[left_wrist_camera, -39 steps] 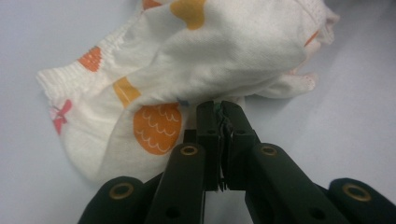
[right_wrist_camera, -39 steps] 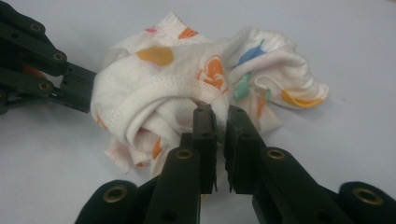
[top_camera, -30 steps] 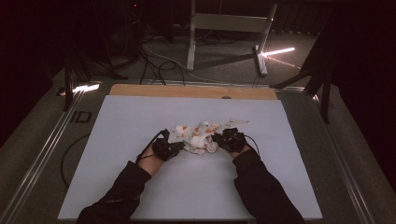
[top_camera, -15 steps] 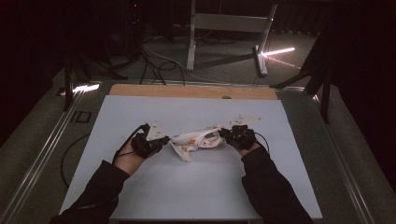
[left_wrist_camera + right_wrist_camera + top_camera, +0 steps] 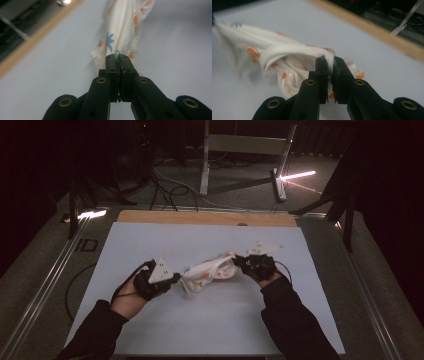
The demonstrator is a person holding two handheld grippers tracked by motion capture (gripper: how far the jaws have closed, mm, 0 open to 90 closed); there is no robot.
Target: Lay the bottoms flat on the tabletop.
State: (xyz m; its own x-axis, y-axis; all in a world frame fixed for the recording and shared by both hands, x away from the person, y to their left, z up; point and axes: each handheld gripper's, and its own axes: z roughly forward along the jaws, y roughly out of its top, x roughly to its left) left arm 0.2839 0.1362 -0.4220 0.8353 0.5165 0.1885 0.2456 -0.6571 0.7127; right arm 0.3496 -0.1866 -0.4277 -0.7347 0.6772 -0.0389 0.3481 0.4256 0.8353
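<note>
A small white garment (image 5: 207, 272) with orange and blue prints hangs stretched between two claws, lifted just above the pale bench (image 5: 210, 330). The left claw (image 5: 175, 278) is clamped tight on one end of the garment; the right claw (image 5: 239, 262) is pinched on the corded waistband at the other end. Risks, as a judgement: both grips hold only a thin edge, so pulling further apart could tug the fabric free, and the twisted middle may stay bunched rather than spread flat.
</note>
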